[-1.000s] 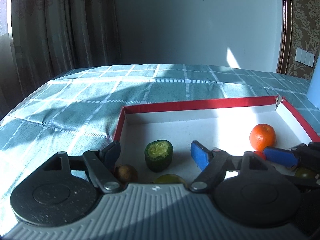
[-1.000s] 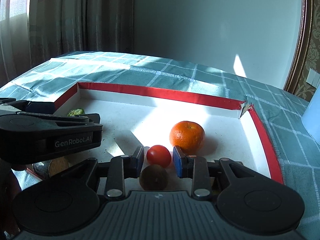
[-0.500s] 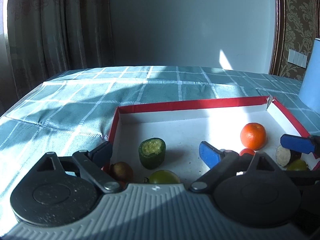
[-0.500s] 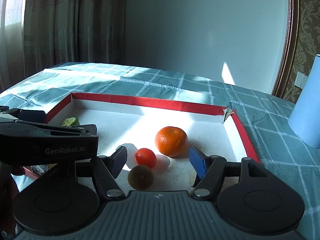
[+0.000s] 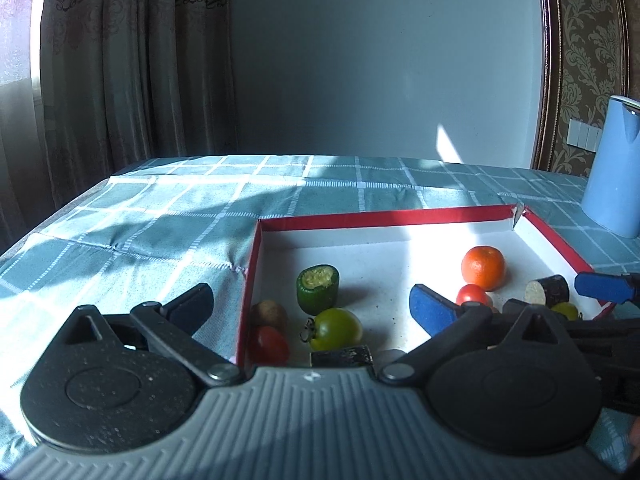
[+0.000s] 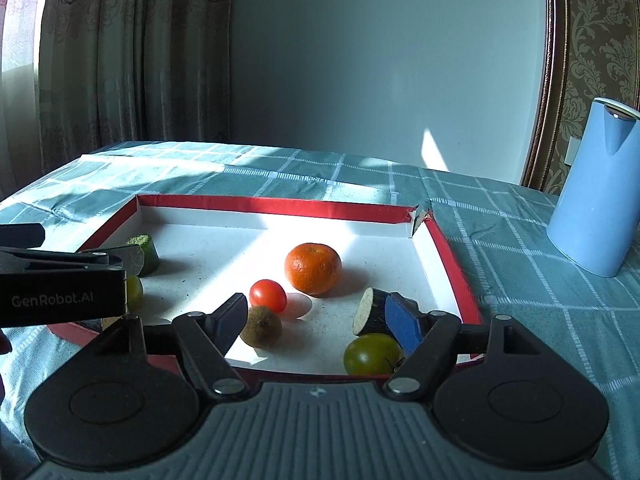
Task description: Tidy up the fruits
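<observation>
A: Nearest in the left wrist view, the left hand-held gripper (image 5: 308,306) stands spread wide with nothing between its fingers; one finger (image 5: 192,306) hangs over the checked cloth (image 5: 160,216), the blue-padded one over the inside of the red-rimmed box (image 5: 384,216).

B: And the right one?

A: In its own view the right hand-held gripper (image 6: 318,318) is also wide open and grips nothing. Its blue pad (image 6: 404,324) sits in front of a dark cut piece (image 6: 370,308) with a pale face, at lower right of the frame; whether they touch cannot be told.

B: Where is the fruit?

A: All of it lies in the box. Lowest in the left wrist view are a red tomato (image 5: 269,345) by the left wall, a green tomato (image 5: 335,329) just right of it, and a dark block (image 5: 341,357) at the gripper's edge. Just above the red tomato is a kiwi (image 5: 269,313), then a green cut piece (image 5: 318,289) standing upright.

B: And farther in?

A: In the right wrist view a kiwi (image 6: 262,326) lies beside the left finger, with another green tomato (image 6: 373,355) at lower right. Behind the kiwi is a second red tomato (image 6: 268,295), and behind that an orange (image 6: 313,268) in the sun patch.

B: Anything past the box?

A: A blue jug (image 6: 592,188) stands on the surface at the right edge, with curtains (image 6: 132,52) at upper left.
</observation>
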Motion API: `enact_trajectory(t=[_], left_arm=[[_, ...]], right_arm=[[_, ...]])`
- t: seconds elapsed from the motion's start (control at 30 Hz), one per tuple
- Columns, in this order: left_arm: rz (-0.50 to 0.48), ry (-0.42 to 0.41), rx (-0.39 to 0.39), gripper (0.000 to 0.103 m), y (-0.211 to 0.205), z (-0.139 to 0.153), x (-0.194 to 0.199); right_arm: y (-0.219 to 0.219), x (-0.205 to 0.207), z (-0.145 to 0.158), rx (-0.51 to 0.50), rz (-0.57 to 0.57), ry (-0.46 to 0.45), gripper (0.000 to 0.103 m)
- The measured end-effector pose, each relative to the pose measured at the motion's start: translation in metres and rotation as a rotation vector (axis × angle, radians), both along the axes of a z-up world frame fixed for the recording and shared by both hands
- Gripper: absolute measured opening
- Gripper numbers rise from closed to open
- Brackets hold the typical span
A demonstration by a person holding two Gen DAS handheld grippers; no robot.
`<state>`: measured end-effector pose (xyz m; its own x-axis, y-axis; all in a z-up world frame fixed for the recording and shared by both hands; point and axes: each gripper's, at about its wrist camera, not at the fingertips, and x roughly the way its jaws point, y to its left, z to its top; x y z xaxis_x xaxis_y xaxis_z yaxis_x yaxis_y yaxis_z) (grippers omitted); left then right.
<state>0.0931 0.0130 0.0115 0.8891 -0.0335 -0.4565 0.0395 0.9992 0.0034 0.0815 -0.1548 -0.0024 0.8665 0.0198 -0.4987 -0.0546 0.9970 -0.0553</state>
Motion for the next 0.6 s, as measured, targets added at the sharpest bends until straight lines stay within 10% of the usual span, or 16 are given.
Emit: enact_trajectory(t=[0.6], left_arm=[[-0.041,-0.008,0.074,0.103,-0.023,-0.009,-0.058]], right_arm=[[-0.033,-0.05,-0.003,0.058,-0.104,-0.069,0.081]])
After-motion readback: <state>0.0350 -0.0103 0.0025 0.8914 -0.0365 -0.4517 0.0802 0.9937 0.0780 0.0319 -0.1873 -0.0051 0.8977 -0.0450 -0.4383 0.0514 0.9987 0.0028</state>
